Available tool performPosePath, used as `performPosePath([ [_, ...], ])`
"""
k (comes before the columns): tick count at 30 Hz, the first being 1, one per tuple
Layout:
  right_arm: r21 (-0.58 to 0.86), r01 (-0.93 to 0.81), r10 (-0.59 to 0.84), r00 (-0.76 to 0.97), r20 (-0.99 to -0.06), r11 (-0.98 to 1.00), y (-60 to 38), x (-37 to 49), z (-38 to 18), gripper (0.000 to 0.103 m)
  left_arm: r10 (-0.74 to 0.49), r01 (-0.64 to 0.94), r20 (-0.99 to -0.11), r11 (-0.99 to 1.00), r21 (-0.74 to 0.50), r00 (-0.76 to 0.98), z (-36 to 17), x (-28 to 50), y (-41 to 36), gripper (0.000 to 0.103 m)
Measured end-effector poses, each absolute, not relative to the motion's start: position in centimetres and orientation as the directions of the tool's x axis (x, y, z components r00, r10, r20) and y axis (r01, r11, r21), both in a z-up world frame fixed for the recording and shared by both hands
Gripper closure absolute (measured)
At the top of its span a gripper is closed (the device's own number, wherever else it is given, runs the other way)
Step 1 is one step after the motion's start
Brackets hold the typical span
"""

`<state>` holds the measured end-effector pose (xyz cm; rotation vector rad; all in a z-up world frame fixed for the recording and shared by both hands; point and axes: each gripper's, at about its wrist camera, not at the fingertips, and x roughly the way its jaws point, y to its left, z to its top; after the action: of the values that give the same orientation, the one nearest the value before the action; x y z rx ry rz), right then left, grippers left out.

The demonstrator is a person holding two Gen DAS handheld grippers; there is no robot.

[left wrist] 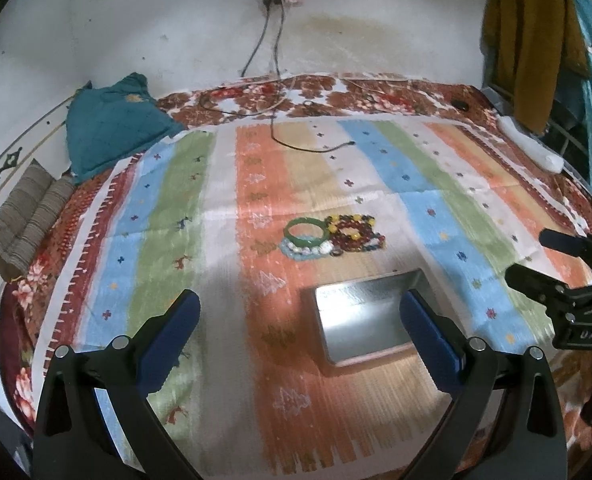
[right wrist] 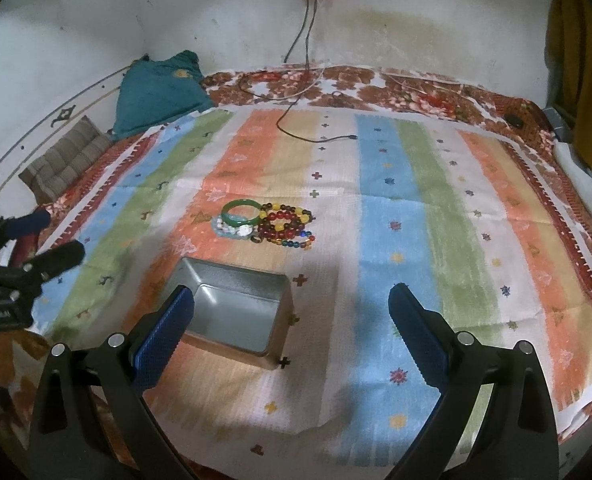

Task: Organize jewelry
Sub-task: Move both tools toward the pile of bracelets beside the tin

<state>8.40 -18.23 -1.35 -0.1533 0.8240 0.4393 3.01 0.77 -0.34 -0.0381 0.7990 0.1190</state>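
— On the striped cloth [right wrist: 383, 200], where was the jewellery?
— A green bangle [right wrist: 240, 213] touched red-and-yellow bead bracelets [right wrist: 290, 224], beyond the open silver tin [right wrist: 236, 312].
— Grippers?
— Left gripper [left wrist: 299, 332] and right gripper [right wrist: 292, 328] gaped wide (both empty).

Bracelets [right wrist: 270, 222] lie on cloth [right wrist: 395, 200] behind tin [right wrist: 236, 312].

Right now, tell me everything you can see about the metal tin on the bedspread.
The metal tin is a rectangular, open-topped box with rounded corners, dull silvery walls inside and a brownish outer side. No lid shows. It looks empty and sits upright on the striped cloth, nearer the camera than the jewelry pile and apart from it. Neither gripper touches it.
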Motion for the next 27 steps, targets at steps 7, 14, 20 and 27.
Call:
performPosePath([
  [7,0.04,-0.428,0.311,0.585,-0.75,0.903,-17.8,10.1,-1.4,0.004,0.136,-0.145,-0.725,0.988,0.049,0.675,-0.3,5.0,1.7,0.006],
  [14,0.04,-0.419,0.299,0.573,-0.763,0.907,-17.1,12.0,-1.7,0.004,0.157,-0.163,-0.734,0.985,0.063,0.66,-0.2,7.4,2.1,0.006],
  [20,0.044,-0.405,0.288,0.563,-0.775,0.913,-16.8,13.7,-2.0,0.004,0.151,-0.181,-0.757,0.982,0.044,0.636,-0.8,9.2,3.1,0.006],
  [27,0.056,-0.399,0.282,0.534,-0.797,0.915,-16.2,15.6,-2.7,0.004,0.203,-0.202,-0.771,0.974,0.099,0.604,-1.6,11.6,3.4,0.006],
])
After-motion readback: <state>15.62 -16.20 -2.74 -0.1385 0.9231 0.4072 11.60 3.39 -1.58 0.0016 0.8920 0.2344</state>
